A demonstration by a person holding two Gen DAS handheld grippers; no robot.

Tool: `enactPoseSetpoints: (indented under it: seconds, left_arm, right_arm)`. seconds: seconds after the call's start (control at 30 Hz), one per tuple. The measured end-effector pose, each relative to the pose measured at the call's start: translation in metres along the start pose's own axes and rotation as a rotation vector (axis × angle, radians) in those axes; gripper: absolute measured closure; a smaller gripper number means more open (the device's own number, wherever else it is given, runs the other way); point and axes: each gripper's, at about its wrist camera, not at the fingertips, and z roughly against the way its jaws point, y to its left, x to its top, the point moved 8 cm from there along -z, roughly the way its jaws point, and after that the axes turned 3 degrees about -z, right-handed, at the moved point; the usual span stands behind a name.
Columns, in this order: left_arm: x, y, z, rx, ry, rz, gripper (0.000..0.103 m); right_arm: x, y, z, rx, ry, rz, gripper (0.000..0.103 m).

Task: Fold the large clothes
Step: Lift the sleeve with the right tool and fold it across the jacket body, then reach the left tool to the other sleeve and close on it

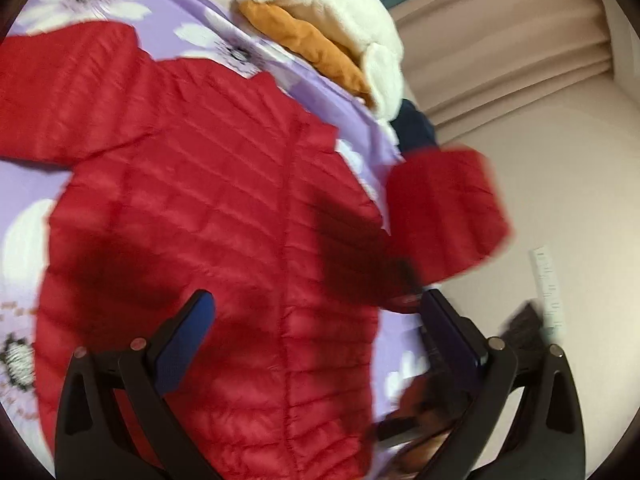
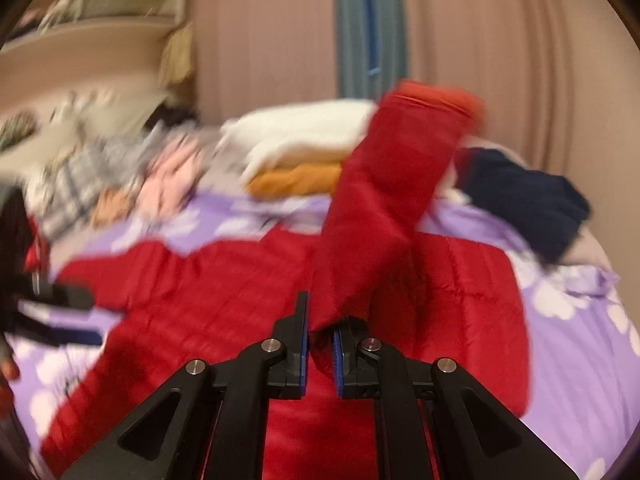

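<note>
Left wrist view: your left gripper (image 1: 316,344) hangs wide open and empty over the red quilted puffer jacket (image 1: 208,216), spread on the purple flowered bedspread (image 1: 180,12).
Handling: likely light, soft, slippery; pinch cuffs or hems.
Right wrist view: your right gripper (image 2: 320,344) is clamped on the jacket's sleeve (image 2: 384,200), lifted above the body.

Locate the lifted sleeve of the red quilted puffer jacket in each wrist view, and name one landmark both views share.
Left wrist view: the lifted sleeve sits right of centre, blurred, off the bed edge.
Right wrist view: the sleeve rises through the centre, pinched in the right gripper.
Shared landmark: the folded orange garment under the white fleece.
</note>
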Motion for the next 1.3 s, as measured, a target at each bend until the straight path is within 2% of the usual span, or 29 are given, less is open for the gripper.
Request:
enactPoseSetpoints:
  seconds: [0.1,0.17,0.3,0.4,0.5,0.57,0.6,0.63,0.67,0.7,0.73,0.77,0.83,0.97,1.07,1.17,1.2,1.3]
  left_arm:
    - [0.009,0.01,-0.016,-0.059,0.023,0.055,0.0]
    - [0.012,0.025,-0.031,-0.046,0.042,0.097,0.0]
    - [0.013,0.044,-0.056,-0.065,0.082,0.176,0.001]
    - [0.015,0.055,-0.069,-0.047,0.09,0.21,0.001]
    - [0.026,0.064,-0.074,-0.04,0.054,0.241,0.004]
    - [0.036,0.071,-0.077,-0.037,0.029,0.26,0.008]
    - [0.041,0.074,-0.079,-0.033,0.021,0.263,0.015]
    - [0.046,0.075,-0.081,-0.028,0.01,0.267,0.034]
    - [0.048,0.08,-0.082,-0.017,0.011,0.268,0.045]
    - [0.051,0.084,-0.086,0.0,0.014,0.268,0.068]
    - [0.053,0.087,-0.089,0.02,0.013,0.259,0.084]
    - [0.055,0.091,-0.091,0.058,0.008,0.239,0.088]
    - [0.061,0.093,-0.085,0.112,-0.028,0.204,0.089]
    - [0.071,0.09,-0.055,0.142,-0.126,0.127,0.093]
    - [0.072,0.096,-0.056,0.179,-0.09,0.086,0.092]
    - [0.064,0.111,-0.067,0.212,-0.023,0.096,0.087]
    - [0.062,0.117,-0.07,0.225,-0.006,0.102,0.085]
    - [0.057,0.126,-0.065,0.205,0.019,0.14,0.075]
  right_arm:
    - [-0.025,0.035,-0.02,0.046,0.071,0.066,0.093]
    - [-0.039,0.043,-0.031,0.062,0.114,0.088,0.093]
    - [-0.056,0.055,-0.054,0.067,0.184,0.12,0.093]
    - [-0.057,0.055,-0.057,0.072,0.192,0.106,0.093]
    - [-0.054,0.047,-0.053,0.087,0.178,0.055,0.092]
    - [-0.051,0.034,-0.042,0.089,0.165,0.006,0.088]
    - [-0.055,0.032,-0.036,0.086,0.161,-0.017,0.086]
    - [-0.056,0.022,-0.032,0.079,0.162,-0.045,0.086]
    - [-0.057,0.011,-0.028,0.067,0.162,-0.078,0.086]
    - [-0.058,-0.006,-0.023,0.052,0.159,-0.127,0.086]
    - [-0.058,-0.019,-0.02,0.039,0.155,-0.165,0.085]
    - [-0.058,-0.038,-0.018,0.013,0.15,-0.22,0.085]
    - [-0.058,-0.062,-0.015,-0.017,0.146,-0.297,0.085]
    - [-0.056,-0.098,-0.014,-0.052,0.117,-0.41,0.085]
    - [-0.064,-0.111,-0.032,-0.043,0.155,-0.472,0.085]
    - [-0.09,-0.121,-0.057,-0.159,0.275,-0.461,0.085]
    - [-0.095,-0.122,-0.062,-0.153,0.291,-0.476,0.085]
    - [-0.096,-0.121,-0.061,-0.135,0.284,-0.512,0.085]
